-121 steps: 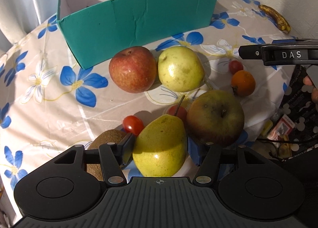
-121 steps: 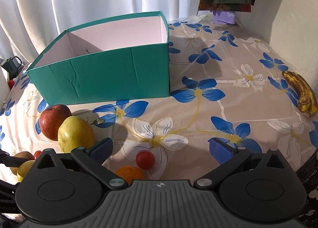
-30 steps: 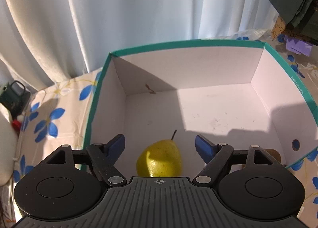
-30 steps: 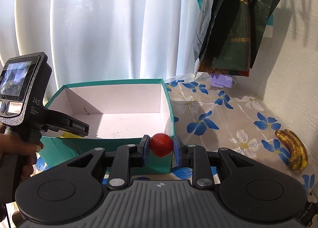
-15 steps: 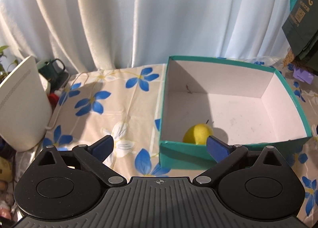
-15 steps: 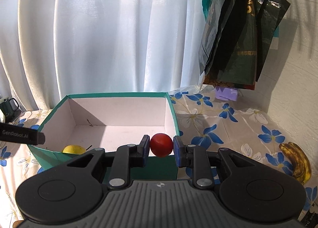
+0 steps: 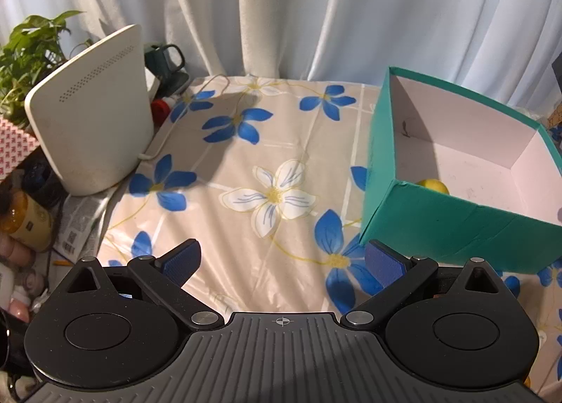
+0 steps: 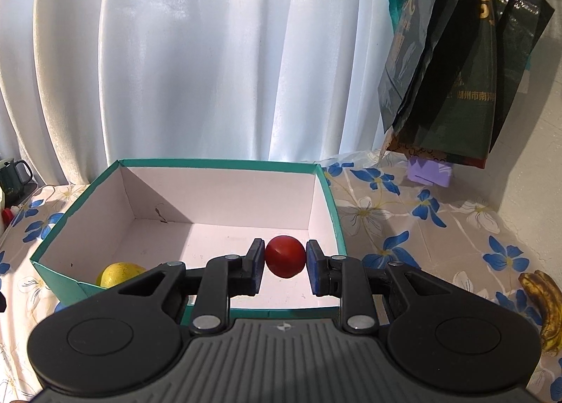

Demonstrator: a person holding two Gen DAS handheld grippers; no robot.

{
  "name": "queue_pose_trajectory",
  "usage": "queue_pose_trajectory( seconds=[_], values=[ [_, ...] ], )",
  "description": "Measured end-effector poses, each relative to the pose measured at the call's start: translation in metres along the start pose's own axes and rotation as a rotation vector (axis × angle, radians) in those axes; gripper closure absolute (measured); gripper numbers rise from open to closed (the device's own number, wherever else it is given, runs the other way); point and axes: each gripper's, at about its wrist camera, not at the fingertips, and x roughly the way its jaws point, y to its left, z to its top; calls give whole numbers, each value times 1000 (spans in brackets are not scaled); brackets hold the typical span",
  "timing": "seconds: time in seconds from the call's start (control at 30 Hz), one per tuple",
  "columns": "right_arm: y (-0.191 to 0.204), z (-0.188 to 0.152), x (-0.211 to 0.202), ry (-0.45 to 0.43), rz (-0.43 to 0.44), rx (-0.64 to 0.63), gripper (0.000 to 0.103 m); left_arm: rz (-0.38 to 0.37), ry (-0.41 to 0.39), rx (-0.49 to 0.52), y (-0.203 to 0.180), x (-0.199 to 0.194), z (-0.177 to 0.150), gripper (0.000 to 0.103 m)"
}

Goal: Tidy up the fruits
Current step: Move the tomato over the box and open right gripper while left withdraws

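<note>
**Small red fruit held over a teal box that already contains one yellow pear**

From left to right: a tall white plastic appliance (image 7: 93, 115) stands at the left edge of a round table covered in a beige cloth with blue and white flowers (image 7: 246, 164). The left gripper (image 7: 282, 264) hangs over bare cloth with its two blue-padded fingers spread wide and nothing between them, apparently free for the next fruit.

To its right sits the open teal cardboard box with a white interior (image 8: 59, 227), the likely collecting place for the fruit. A single yellow pear (image 8: 119, 273) lies inside, in the near left corner against the front wall. The rest of the floor looks bare.

The right gripper (image 8: 284, 262) is poised above the box's near rim, clamped on a small round red fruit, possibly a tomato (image 8: 284, 260), pinched at its sides so it can be let go into the box.

Far right, an overripe brown-yellow banana (image 8: 546, 308) lies on the cloth, not yet boxed.
</note>
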Motion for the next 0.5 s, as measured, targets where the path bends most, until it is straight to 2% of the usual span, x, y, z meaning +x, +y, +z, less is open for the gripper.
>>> queue_pose_trajectory(
  seconds=[0.23, 0.5],
  values=[
    [2, -2, 18, 39, 5, -6, 78, -8, -5, 14, 8, -4, -15, 1],
    [2, -9, 37, 104, 7, -1, 78, -12, 44, 43, 4, 4, -26, 1]
  ],
)
